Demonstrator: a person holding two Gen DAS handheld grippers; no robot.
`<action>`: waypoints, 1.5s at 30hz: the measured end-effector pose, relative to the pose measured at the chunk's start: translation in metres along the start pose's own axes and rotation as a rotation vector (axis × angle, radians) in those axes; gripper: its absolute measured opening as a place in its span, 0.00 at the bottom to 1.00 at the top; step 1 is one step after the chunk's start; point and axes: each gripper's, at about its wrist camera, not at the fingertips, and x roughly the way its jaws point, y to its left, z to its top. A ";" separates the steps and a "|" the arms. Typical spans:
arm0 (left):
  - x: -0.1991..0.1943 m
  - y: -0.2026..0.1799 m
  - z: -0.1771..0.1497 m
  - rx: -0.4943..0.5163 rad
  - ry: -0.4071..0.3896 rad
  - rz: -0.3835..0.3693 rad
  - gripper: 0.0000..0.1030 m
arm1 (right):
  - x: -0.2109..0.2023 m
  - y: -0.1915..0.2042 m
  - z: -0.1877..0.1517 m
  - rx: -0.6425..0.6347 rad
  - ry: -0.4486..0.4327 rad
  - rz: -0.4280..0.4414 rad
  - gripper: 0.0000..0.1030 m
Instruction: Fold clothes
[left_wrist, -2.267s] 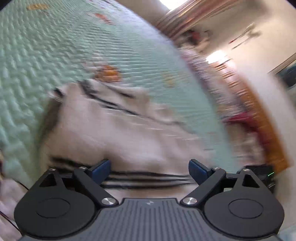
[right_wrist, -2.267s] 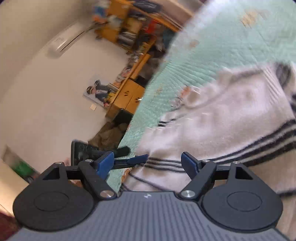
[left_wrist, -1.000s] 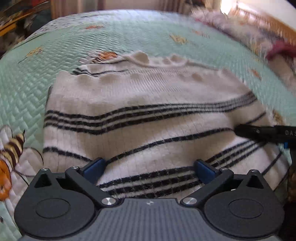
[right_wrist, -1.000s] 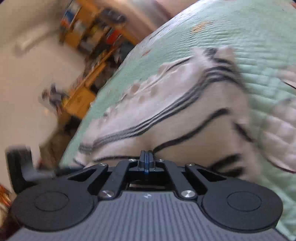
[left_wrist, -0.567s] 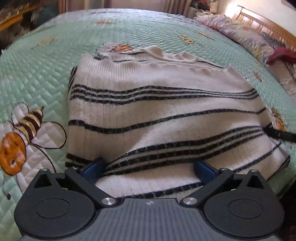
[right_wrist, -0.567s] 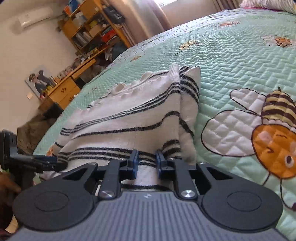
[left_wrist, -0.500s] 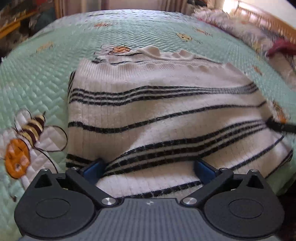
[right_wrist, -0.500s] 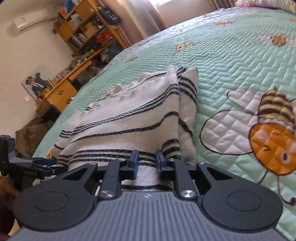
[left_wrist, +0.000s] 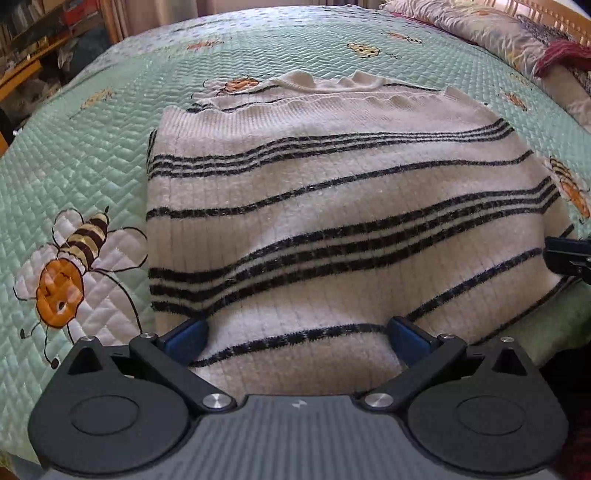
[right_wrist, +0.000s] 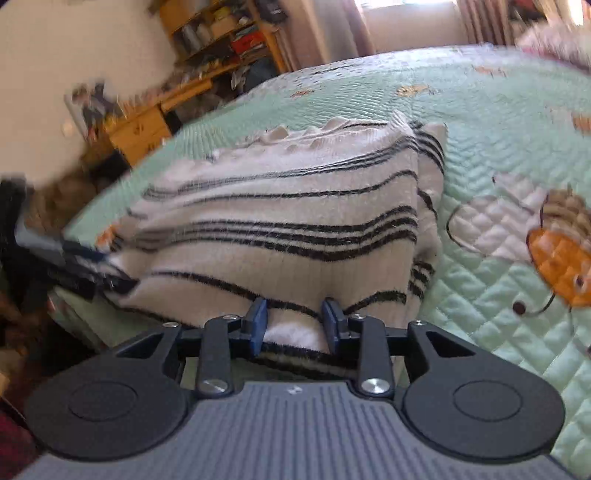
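striped sweater folded on the bee quilt, both grippers at its near edge

left wrist view: the white sweater with black stripes lies folded on the mint-green quilted bed cover, its stripes running across the picture and its ribbed, scalloped hem on the far side. the long axis goes left to right. the left gripper sits at the near edge with its blue fingers spread wide, released, the near hem of the sweater lying between them and over their tips without being pinched. only this view shows the pillows and the wooden headboard at the far right, and an embroidered bee just left of the sweater. the tip of the right gripper shows at the sweater's right edge.

right wrist view: the same sweater is seen from its other near corner, stripes again running crosswise, the folded side edge on the right showing stacked layers. the right gripper has its fingers partly apart; they have just been opening, and the near hem lies between them, loose rather than squeezed. only this view shows the wooden shelves and a drawer unit against the wall at the left, blurred. the left gripper shows blurred at the sweater's left corner. a bee on the bed cover lies to the right of the sweater.
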 end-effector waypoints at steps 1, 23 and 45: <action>0.000 -0.001 0.000 0.001 -0.003 0.003 1.00 | 0.000 0.008 0.002 -0.037 0.009 -0.023 0.34; 0.000 0.001 -0.001 0.014 0.006 -0.015 0.99 | -0.005 0.085 0.054 -0.190 -0.023 0.114 0.67; 0.001 0.004 0.002 0.012 0.026 -0.030 0.99 | 0.036 0.015 0.045 0.037 -0.009 0.034 0.38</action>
